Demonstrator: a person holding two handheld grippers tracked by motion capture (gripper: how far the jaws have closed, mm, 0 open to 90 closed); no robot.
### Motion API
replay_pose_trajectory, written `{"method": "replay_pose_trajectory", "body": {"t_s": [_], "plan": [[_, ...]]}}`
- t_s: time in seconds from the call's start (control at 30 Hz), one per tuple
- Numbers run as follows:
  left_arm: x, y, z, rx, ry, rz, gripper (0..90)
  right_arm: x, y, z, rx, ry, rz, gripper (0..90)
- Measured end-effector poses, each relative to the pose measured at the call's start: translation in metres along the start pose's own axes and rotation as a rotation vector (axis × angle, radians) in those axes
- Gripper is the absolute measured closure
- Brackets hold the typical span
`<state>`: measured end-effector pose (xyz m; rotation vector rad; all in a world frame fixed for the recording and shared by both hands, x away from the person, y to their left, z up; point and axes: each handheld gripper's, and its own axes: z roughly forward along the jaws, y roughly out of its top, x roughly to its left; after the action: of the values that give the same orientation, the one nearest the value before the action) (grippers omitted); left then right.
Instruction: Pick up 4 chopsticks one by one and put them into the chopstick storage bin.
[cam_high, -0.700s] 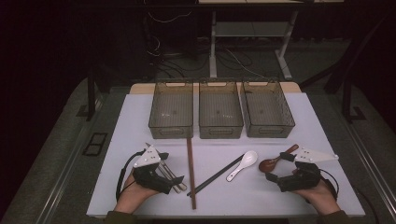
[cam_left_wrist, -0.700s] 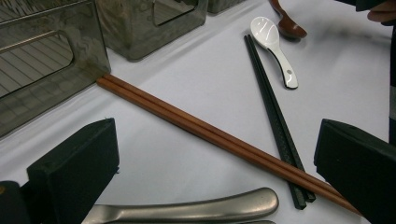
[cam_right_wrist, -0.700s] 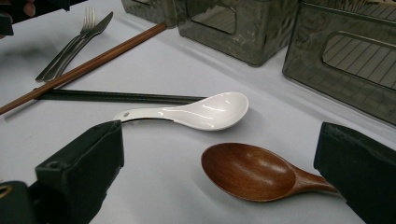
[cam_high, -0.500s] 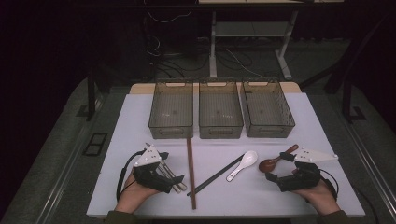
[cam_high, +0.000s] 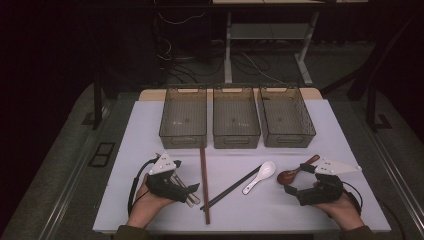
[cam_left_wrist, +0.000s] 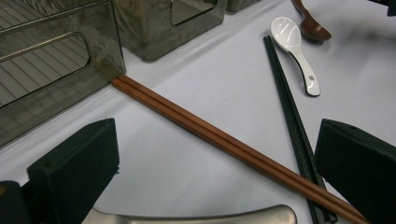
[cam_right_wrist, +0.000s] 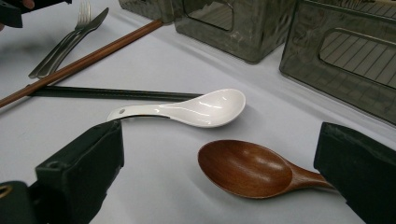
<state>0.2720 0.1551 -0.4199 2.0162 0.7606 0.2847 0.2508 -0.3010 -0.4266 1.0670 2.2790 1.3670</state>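
1. So, the left gripper (cam_high: 192, 192) sits at the near left of the white table (cam_high: 150, 125), jaws spread wide with nothing pinched. In the left gripper view its two black jaws stand far apart over bare tabletop, with a grey metal handle (cam_left_wrist: 196, 217) lying flat right in front of them.
2. Just to the right of that gripper lie the brown chopsticks (cam_high: 204, 185), a pair lying side by side; their far tips touch the front of the left bin (cam_high: 183, 117).
3. The black chopsticks (cam_high: 235, 186) lie at a slant and cross the brown chopsticks near the near end, just right of the left gripper.
4. The right gripper (cam_high: 292, 192) is at the near right of the table, also wide open and gripping nothing. In the right gripper view the wooden spoon (cam_right_wrist: 252, 168) lies between its jaws, bowl up, and neither pad touches it.
5. That wooden spoon (cam_high: 295, 172) is just beyond the right gripper, in front of the right bin (cam_high: 286, 117), handle pointing away toward the bin.
6. The white ceramic spoon (cam_high: 260, 176) lies just left of the wooden spoon, its handle end touching the black chopsticks.
7. In the right gripper view a fork (cam_right_wrist: 65, 39) and a knife (cam_right_wrist: 79, 37) lie together past the brown chopsticks, near the other gripper.
8. The middle bin (cam_high: 236, 117) sits between the left and right ones, all three in a row beyond the cutlery.
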Motion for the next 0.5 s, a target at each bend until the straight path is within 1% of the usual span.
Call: {"method": "replay_pose_trajectory", "body": {"t_s": [0.1, 0.2, 0.33, 0.43, 0.5], "plan": [[-0.001, 0.002, 0.001, -0.004, 0.008, 0.002, 0.0, 0.001, 0.0, -0.001, -0.002, 0.002, 0.005, 1.5], [0.0, 0.004, 0.004, -0.002, 0.014, -0.003, 0.0, 0.0, 0.0, 0.0, -0.005, 0.001, -0.001, 1.5], [-0.001, 0.006, 0.008, -0.002, 0.016, -0.012, 0.0, 0.001, 0.0, 0.0, -0.003, 0.002, 0.005, 1.5], [-0.003, 0.009, 0.012, 0.003, 0.033, -0.017, 0.0, 0.0, 0.0, -0.001, -0.002, 0.002, 0.005, 1.5], [-0.004, 0.01, 0.013, 0.001, 0.034, -0.018, 0.0, 0.001, 0.0, -0.001, -0.003, 0.003, 0.005, 1.5]]}}
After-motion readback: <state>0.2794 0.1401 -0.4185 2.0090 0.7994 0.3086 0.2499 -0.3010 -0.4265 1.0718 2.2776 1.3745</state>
